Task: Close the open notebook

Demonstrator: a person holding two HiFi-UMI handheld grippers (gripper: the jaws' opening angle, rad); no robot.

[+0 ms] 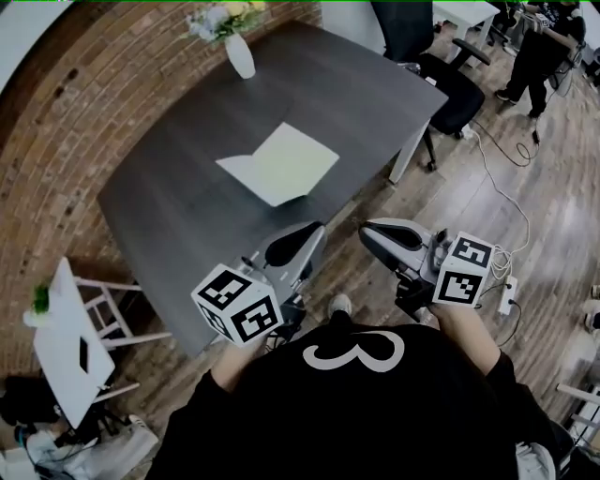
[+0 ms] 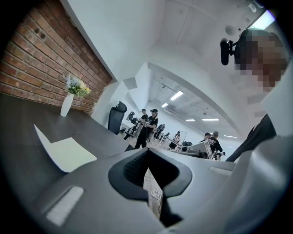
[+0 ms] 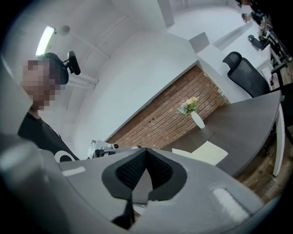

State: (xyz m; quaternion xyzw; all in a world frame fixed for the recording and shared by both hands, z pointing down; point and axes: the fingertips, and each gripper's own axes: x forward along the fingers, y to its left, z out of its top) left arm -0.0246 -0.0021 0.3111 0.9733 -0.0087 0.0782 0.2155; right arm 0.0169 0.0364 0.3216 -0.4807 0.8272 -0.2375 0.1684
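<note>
Notebook (image 1: 281, 164): lies open on the counter (image 1: 169, 216), pale pages up, about mid-surface. In the left gripper view one leaf tilts up off the top.
Left claw (image 1: 296, 246): jaws together at the tips with nothing between them. It is held in the air by the counter's near edge, well apart from the notebook.
Right claw (image 1: 386, 236): jaws together at the tips and empty. It is held beside the left one, over the wooden floor (image 1: 469, 206), pointing toward the counter.
Vase (image 1: 241, 56): white and upright at the far end of the counter, close to the brick wall (image 1: 56, 122) and well apart from the notebook.
Vase contents: a bunch of flowers (image 1: 223, 17), yellow and pale, with green leaves.
Counter: dark grey, carrying only the notebook and the vase.
Chair (image 1: 441, 70): black, at the far right corner of the counter.
Side table (image 1: 66, 352): white, left of the counter, with a small green plant (image 1: 39, 300) at its far end.
People: several stand in the background at upper right, too small to tell more.
</note>
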